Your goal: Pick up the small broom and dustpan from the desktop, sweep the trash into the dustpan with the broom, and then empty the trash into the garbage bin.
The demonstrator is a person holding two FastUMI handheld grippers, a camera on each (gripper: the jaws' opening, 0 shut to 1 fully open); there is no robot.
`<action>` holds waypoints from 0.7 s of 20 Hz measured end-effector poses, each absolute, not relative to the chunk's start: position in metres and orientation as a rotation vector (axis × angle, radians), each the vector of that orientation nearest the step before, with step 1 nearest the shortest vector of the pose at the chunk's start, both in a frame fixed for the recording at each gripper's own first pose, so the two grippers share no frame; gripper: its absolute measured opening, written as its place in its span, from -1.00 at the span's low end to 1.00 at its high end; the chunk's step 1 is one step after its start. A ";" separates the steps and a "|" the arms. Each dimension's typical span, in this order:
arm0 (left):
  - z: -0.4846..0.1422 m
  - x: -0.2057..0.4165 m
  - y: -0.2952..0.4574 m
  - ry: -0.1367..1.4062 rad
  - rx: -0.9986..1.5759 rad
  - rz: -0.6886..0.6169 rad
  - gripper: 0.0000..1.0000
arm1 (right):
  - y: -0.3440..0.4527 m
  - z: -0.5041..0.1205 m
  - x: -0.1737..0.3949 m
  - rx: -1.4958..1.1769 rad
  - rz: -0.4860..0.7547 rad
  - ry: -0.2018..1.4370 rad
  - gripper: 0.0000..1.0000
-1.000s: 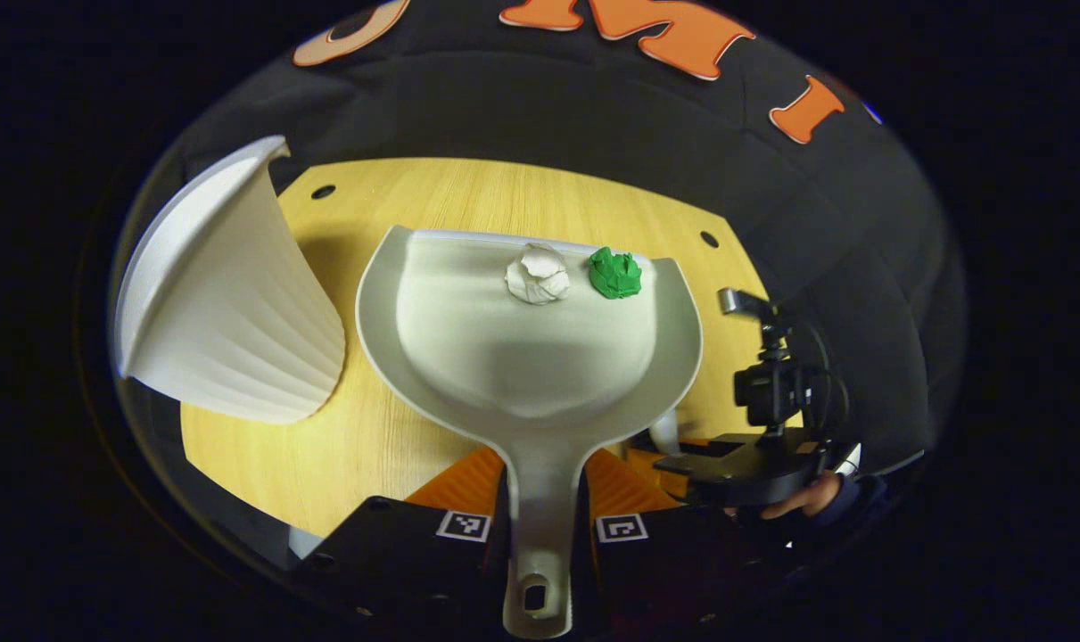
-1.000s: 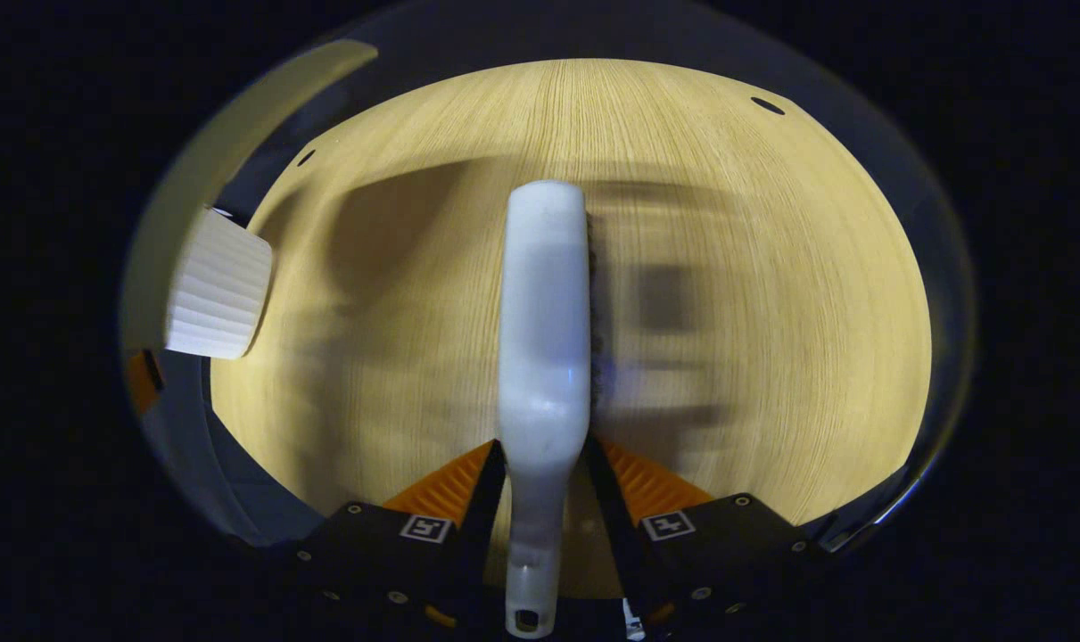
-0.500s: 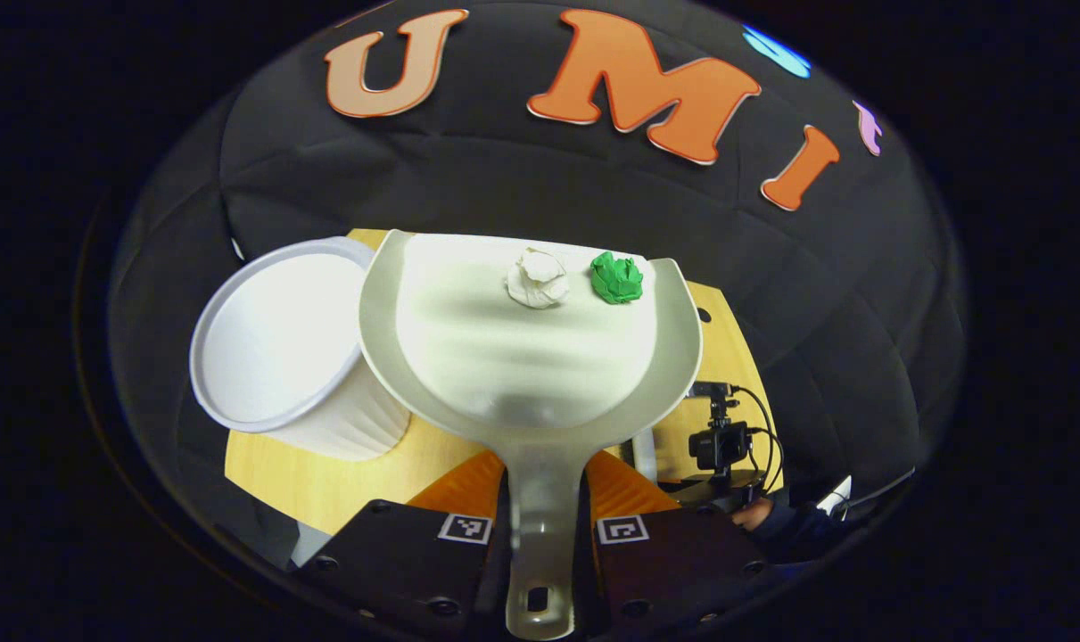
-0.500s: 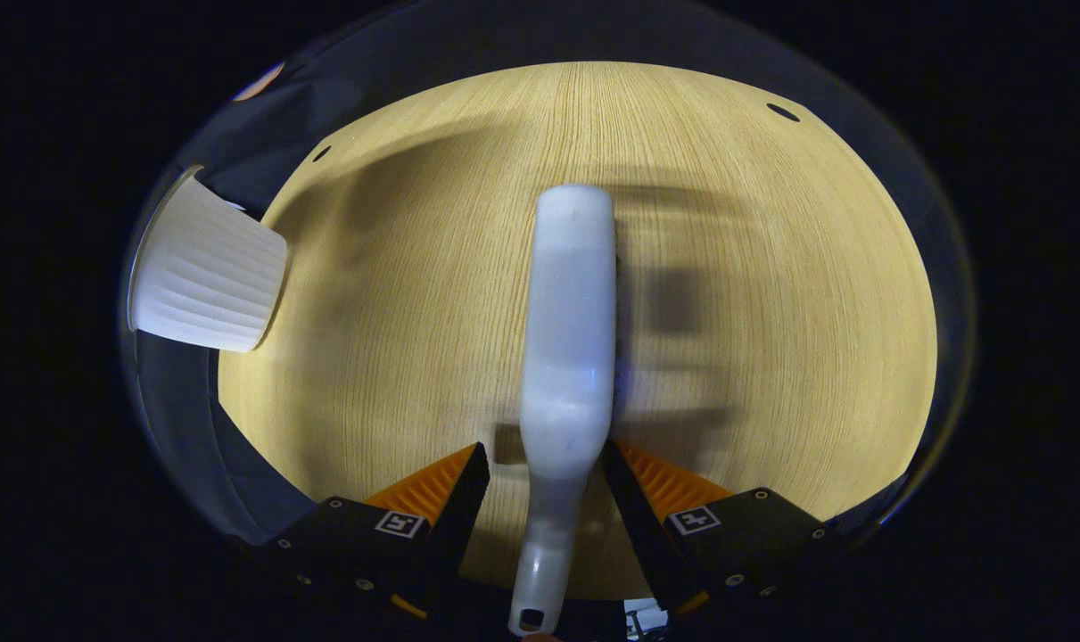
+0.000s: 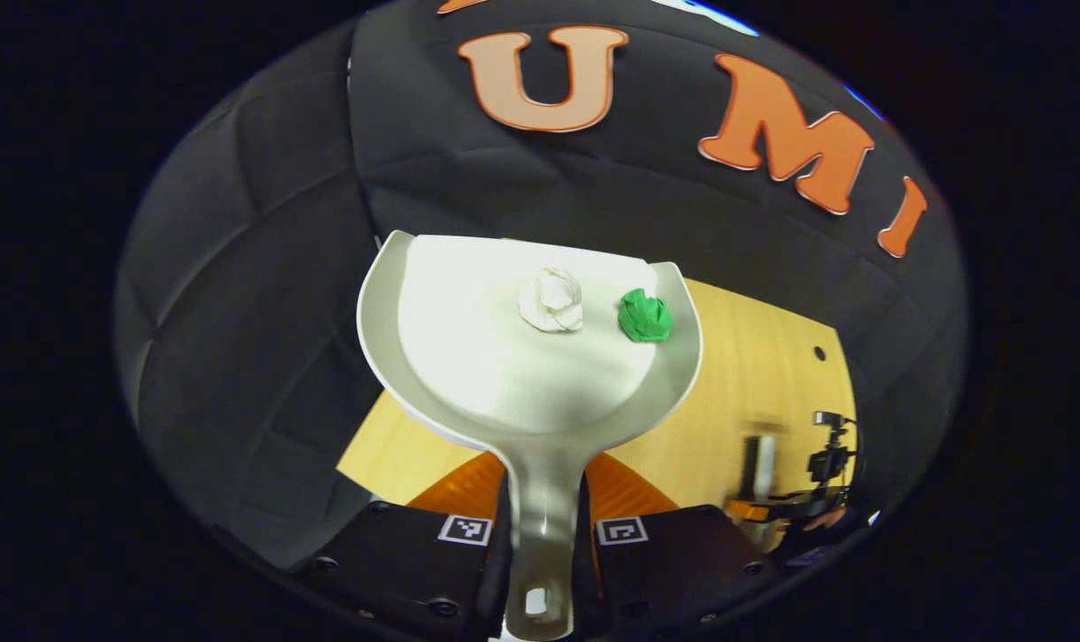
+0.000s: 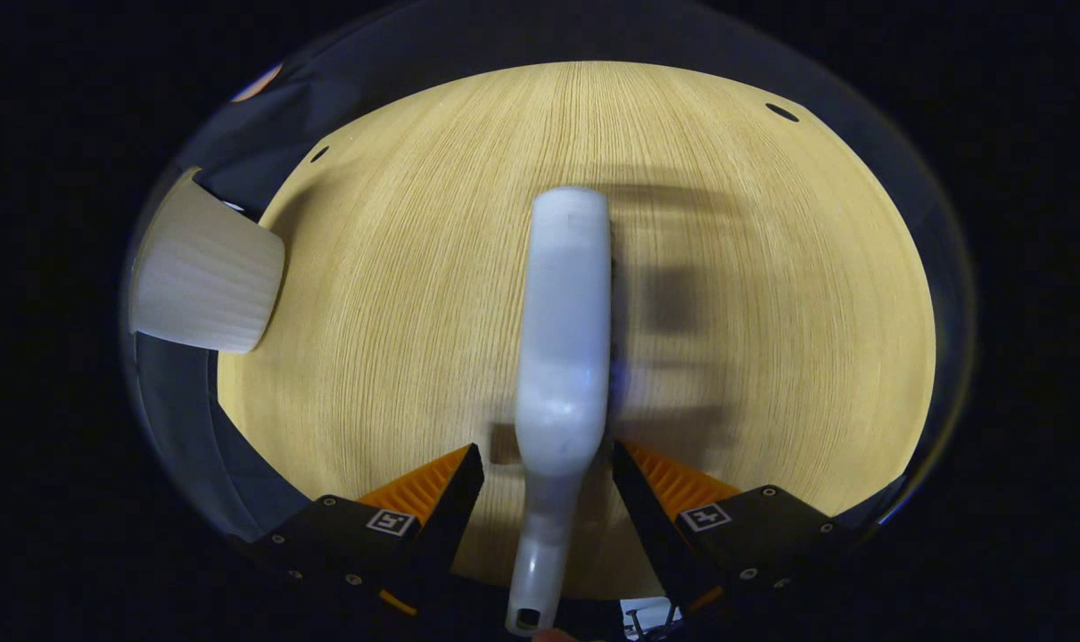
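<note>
The left gripper (image 5: 540,499) is raised above the desktop (image 5: 754,392), its fingers pressed on the handle of the dustpan (image 5: 468,357) from both sides, so the pan juts forward in front of the booth's black wall. The pan sits roughly level, tipped a little toward its open front lip. Two crumpled scraps lie on the pan floor near that lip: a white paper ball (image 5: 552,300) and, just beside it to the right, a green paper ball (image 5: 644,315), the two close but apart. The pan's handle end, with its hanging hole, is cut off at the bottom edge of the left gripper view.

Far off at the lower right of the left gripper view, the other gripper shows small and blurred (a hand holds it from below, though little of it can be made out).

The right gripper (image 6: 547,481) points down at the desktop, low over the wood. Its fingers stand spread, with a gap on either side of the broom (image 6: 564,321), so they are not clamping it. The broom lies lengthwise between them; its bristles are hidden beneath the white back, with only a dark sliver along the right edge. The garbage bin (image 6: 205,285), a ribbed white tub, sits at the desktop's left edge, well apart from the broom, its mouth cut off from sight.
</note>
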State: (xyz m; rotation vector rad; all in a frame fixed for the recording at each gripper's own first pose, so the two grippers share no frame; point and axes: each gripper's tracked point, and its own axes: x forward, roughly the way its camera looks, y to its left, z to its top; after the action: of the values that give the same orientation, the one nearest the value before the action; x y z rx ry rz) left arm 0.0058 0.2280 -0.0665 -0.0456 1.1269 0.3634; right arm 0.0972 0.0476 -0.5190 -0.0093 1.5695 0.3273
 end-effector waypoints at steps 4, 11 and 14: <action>-0.068 -0.010 0.255 1.228 0.043 0.398 -0.43 | 0.048 -0.519 0.099 -0.025 0.329 1.567 0.86; -0.053 -0.023 0.293 1.347 0.421 0.363 -0.43 | 0.037 -0.521 0.103 -0.034 0.311 1.556 0.86; -0.046 -0.019 0.302 1.382 0.592 0.337 -0.43 | 0.035 -0.521 0.101 -0.031 0.308 1.559 0.87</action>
State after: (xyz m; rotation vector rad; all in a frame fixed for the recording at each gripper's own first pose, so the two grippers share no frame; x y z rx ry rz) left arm -0.0191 0.3016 -0.0461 0.5923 1.3815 0.3366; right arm 0.1011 0.0350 -0.5211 -0.0310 1.5589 0.3079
